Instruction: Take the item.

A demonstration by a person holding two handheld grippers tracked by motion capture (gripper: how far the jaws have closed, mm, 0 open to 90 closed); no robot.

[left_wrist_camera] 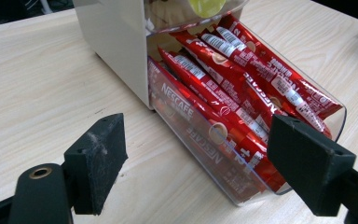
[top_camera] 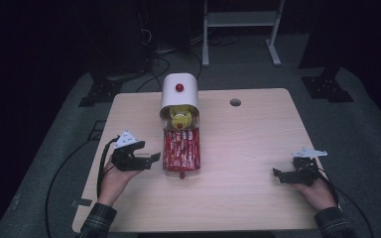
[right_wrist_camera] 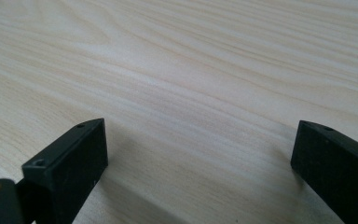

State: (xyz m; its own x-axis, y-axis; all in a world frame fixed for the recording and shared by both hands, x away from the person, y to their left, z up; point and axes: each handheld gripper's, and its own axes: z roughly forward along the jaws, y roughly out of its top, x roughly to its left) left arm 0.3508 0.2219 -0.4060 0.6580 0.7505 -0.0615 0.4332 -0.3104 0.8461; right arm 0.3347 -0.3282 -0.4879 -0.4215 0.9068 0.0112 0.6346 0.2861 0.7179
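White dispenser box (left_wrist_camera: pixel 116 46) cut off by the top edge in the left gripper view, its upper shelf and the yellow thing (left_wrist_camera: pixel 205 5) on it only partly visible; what that yellow thing is cannot be told. Far jaw of the left gripper (left_wrist_camera: pixel 200 172) covers the near corner of the clear drawer (left_wrist_camera: pixel 242 191) and the ends of some red coffee sticks (left_wrist_camera: pixel 223 107). In the high view the stick lettering is too small to read.
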